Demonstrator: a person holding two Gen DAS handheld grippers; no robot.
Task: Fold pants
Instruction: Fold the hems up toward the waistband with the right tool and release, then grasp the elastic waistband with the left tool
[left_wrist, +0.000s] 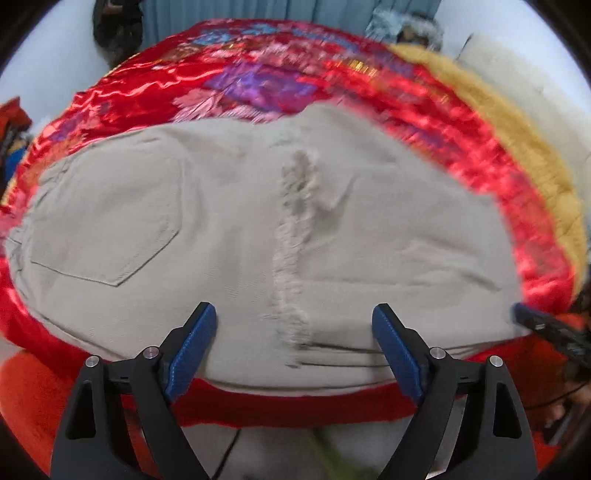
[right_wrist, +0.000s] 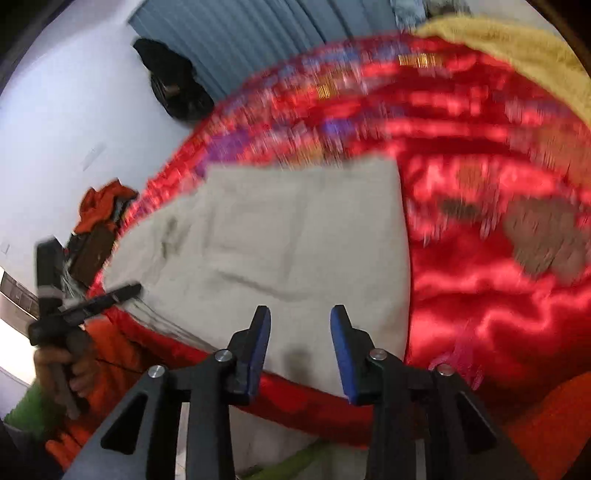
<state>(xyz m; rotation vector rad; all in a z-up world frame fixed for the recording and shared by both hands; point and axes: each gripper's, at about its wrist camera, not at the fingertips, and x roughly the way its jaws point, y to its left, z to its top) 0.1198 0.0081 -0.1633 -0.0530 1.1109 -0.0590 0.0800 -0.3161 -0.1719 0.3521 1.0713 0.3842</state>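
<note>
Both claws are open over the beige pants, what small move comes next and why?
Probably lower the left claw onto the near edge of the pants and close. The pants lie flat on the red quilt, already partly folded, and neither claw, the right claw included, holds cloth.

The pants (left_wrist: 229, 229) lie flat on the bedspread (left_wrist: 258, 85), which covers the bed. A blanket (left_wrist: 517, 140) lies on the bedspread's far right side. Both hand-held grippers sit at the near edge: left hand-held gripper (left_wrist: 294, 321) left, right hand-held gripper (right_wrist: 300, 325) right.
</note>
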